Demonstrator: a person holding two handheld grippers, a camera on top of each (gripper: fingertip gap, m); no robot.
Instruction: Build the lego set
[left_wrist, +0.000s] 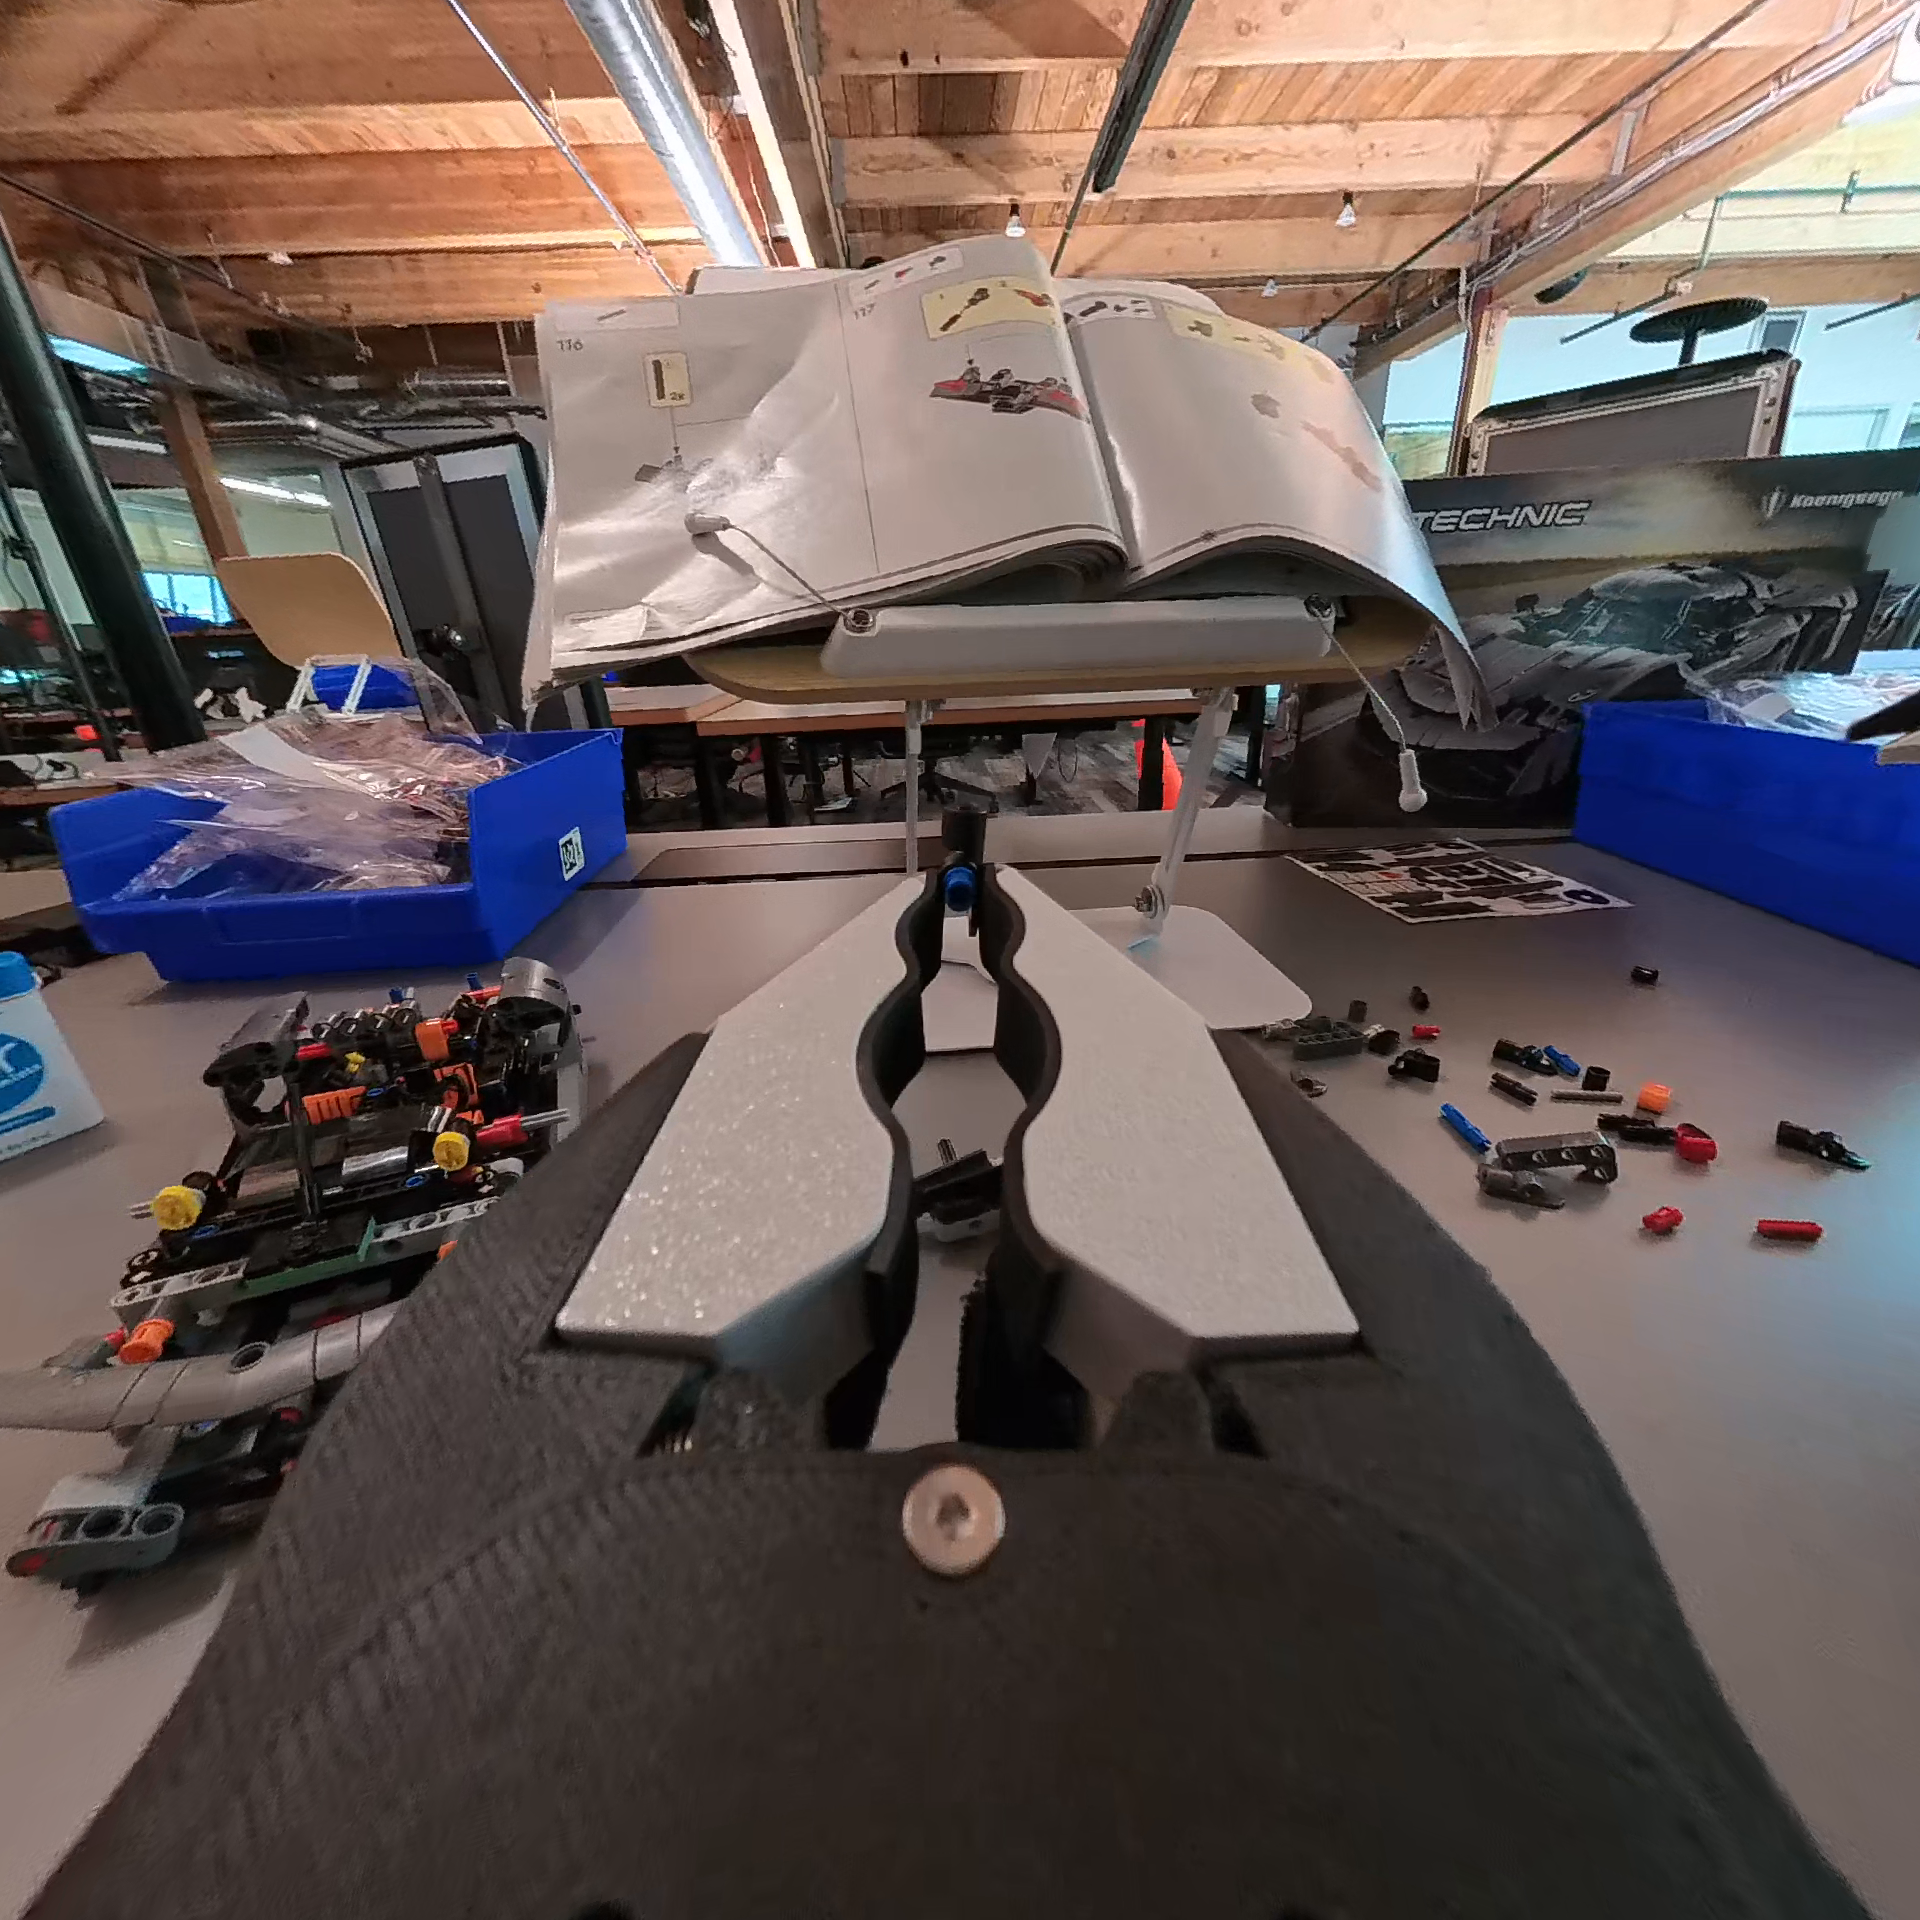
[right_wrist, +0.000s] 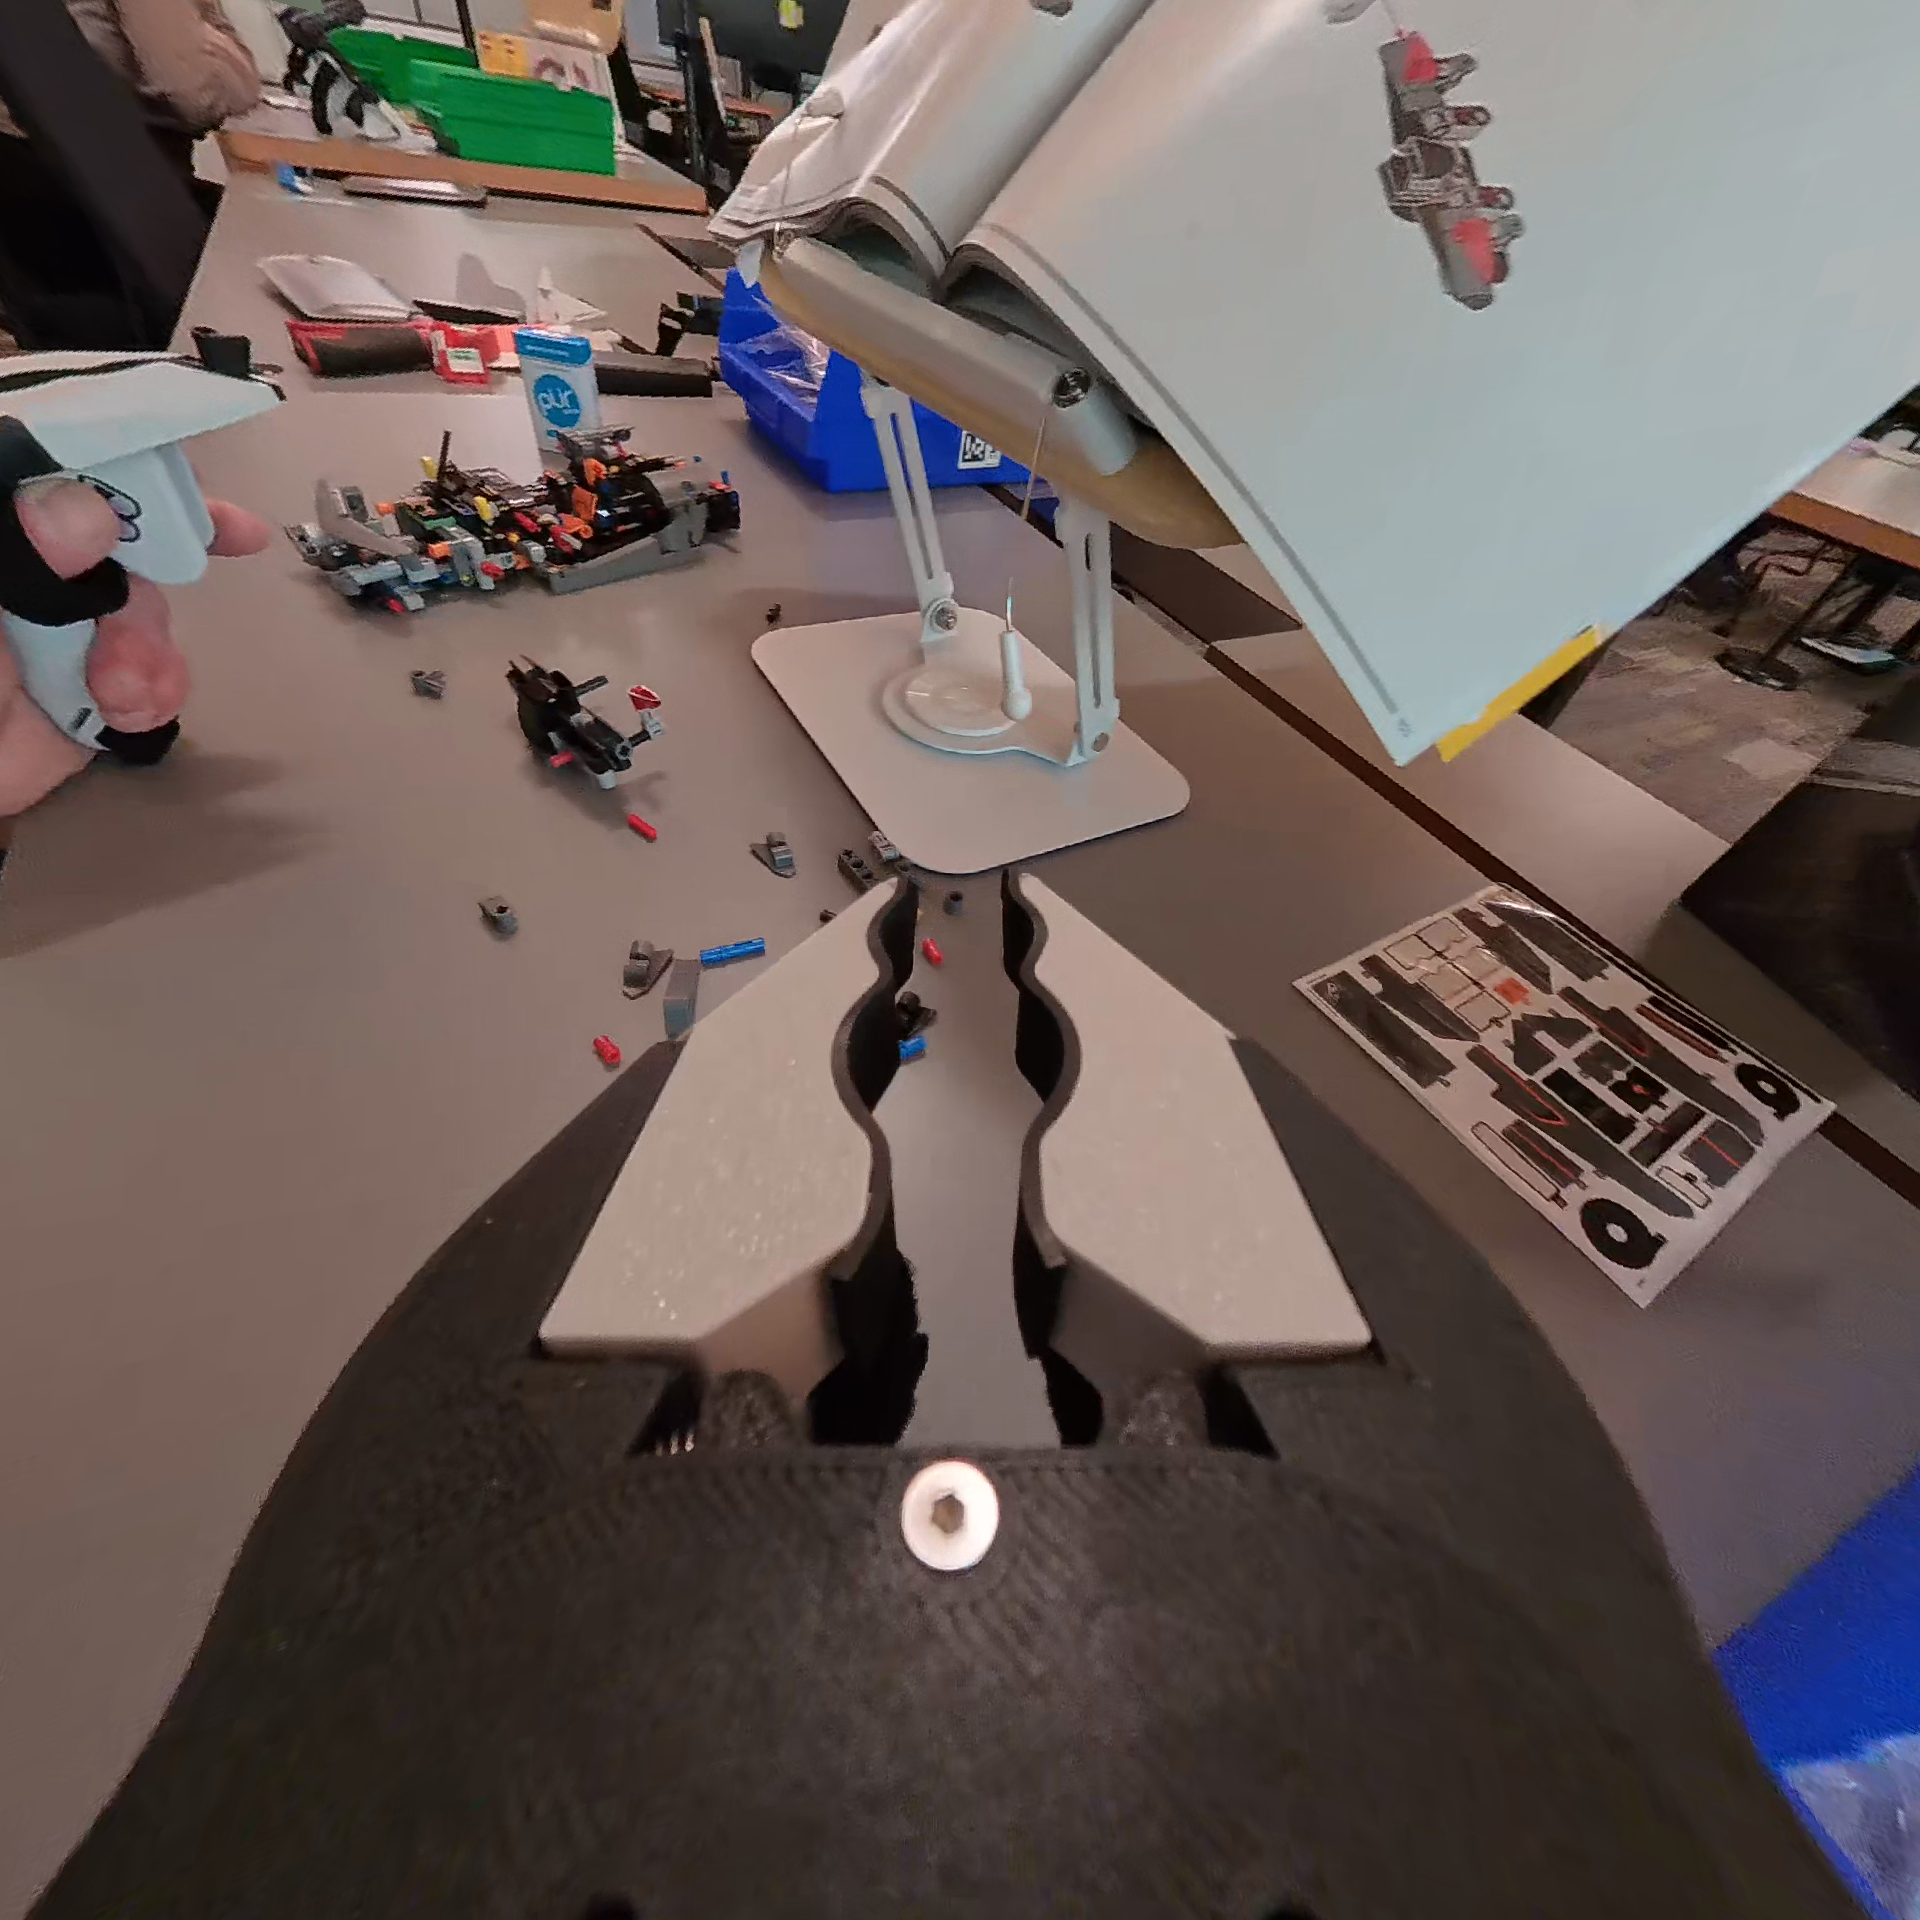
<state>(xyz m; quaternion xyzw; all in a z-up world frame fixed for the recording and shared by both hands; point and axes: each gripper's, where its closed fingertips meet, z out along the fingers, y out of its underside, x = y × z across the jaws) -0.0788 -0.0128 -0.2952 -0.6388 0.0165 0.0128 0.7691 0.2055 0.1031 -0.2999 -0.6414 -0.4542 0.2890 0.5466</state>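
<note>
My left claw (left_wrist: 958, 891) pinches a small black-and-blue peg piece (left_wrist: 960, 862) at its tips, above the table (left_wrist: 1558, 1455); my right claw (right_wrist: 958, 894) spread, empty, over loose pieces (right_wrist: 727, 951); half-built car (left_wrist: 343, 1132) left; manual (left_wrist: 935, 447) on stand ahead.

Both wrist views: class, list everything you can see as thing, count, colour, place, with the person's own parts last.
Table: one, grey, under everything.
Instruction book: one, open, on a stand.
Book stand: one, white base, table centre.
Car chassis build: one, black, grey and orange, table left.
Small sub-assembly: one, black, near the stand.
Loose pieces: many, black, red, blue, grey, scattered right.
Sticker sheet: one, black on white, table right.
Blue bins: two, far left and right.
Set box: one, dark, behind.
Left gripper: shut on a black and blue piece.
Right gripper: open, empty.
</note>
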